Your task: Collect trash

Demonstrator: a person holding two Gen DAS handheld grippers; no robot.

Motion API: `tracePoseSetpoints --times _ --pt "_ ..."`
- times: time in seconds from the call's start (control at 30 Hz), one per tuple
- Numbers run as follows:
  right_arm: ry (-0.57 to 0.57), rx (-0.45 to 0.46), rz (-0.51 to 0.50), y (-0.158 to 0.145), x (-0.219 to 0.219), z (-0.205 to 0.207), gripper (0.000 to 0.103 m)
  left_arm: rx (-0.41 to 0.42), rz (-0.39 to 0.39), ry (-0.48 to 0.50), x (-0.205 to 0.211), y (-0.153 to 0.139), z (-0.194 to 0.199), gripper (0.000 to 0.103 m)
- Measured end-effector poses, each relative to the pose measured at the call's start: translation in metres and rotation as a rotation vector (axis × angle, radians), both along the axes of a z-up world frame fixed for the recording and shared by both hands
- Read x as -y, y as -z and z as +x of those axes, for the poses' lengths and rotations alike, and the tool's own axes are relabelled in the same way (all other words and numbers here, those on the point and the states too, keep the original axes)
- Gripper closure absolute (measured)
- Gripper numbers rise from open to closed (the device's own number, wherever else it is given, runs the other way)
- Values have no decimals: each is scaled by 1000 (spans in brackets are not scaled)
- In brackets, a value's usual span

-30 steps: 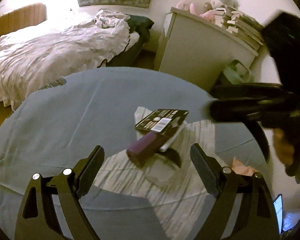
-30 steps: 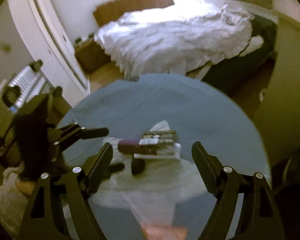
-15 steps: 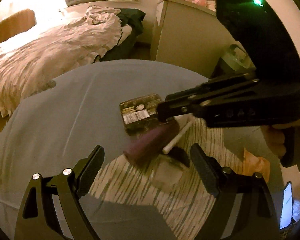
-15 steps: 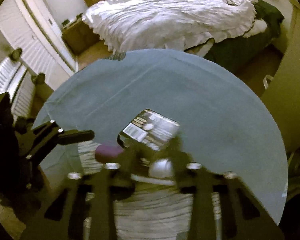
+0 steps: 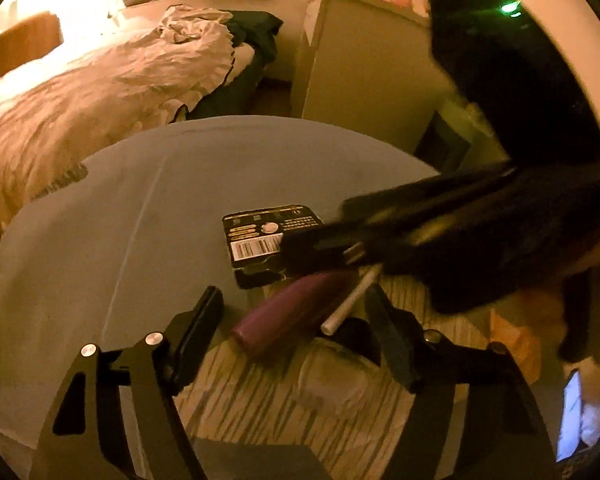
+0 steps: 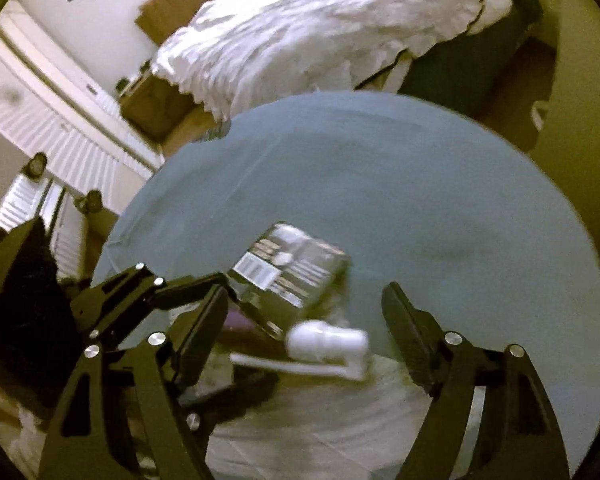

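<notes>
A small pile of trash sits near the front of the round blue-covered table: a black barcode card, a purple cylinder and a white stick. My left gripper is closing. The purple cylinder lies between its pads, which do not touch it. My right gripper is opening over a blurred white rounded piece and the white stick, both loose between its fingers. In the left wrist view the right gripper reaches in from the right over the card.
A striped sheet lies under the pile at the table's front edge, with crumpled clear plastic on it. A bed with white bedding stands beyond the table, a pale cabinet at the back right. Radiator on the left.
The right gripper came down onto the pile, shut on the white piece half a second ago, and now stands open again. The left jaws have narrowed around the purple cylinder. The card shifted left.
</notes>
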State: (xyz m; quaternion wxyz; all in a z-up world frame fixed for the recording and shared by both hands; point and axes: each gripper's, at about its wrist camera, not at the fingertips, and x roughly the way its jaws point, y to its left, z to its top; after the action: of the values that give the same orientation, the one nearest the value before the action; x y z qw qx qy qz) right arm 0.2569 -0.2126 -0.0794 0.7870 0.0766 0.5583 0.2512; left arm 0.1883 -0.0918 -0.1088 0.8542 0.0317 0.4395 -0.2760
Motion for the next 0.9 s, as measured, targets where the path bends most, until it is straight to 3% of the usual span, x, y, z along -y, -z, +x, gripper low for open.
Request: tracePoseSetpoints --times 0.07,0.2,0.23,0.27,0.37,0.43,0.67,0.9 --pt "-28 38 -70 1 -21 0 26 9 -1 2 -1 0 -4 31" --pt "-85 122 -233 2 -53 3 41 18 -19 2 -2 1 -9 31" --pt "-91 145 -276 3 -55 3 63 15 -26 0 -3 1 -8 31" --pt "-102 177 -319 2 -58 4 63 13 -32 -2 -3 1 -8 31" --pt "-72 149 -254 3 -41 11 79 16 -24 -1 -2 1 -9 31" --pt "-33 120 -151 0 -21 13 87 17 -15 -1 0 1 -7 31" --pt "21 96 95 -14 22 1 98 9 3 43 16 -1 2 53" --pt "56 180 129 -50 50 -21 100 14 63 137 40 -3 3 60"
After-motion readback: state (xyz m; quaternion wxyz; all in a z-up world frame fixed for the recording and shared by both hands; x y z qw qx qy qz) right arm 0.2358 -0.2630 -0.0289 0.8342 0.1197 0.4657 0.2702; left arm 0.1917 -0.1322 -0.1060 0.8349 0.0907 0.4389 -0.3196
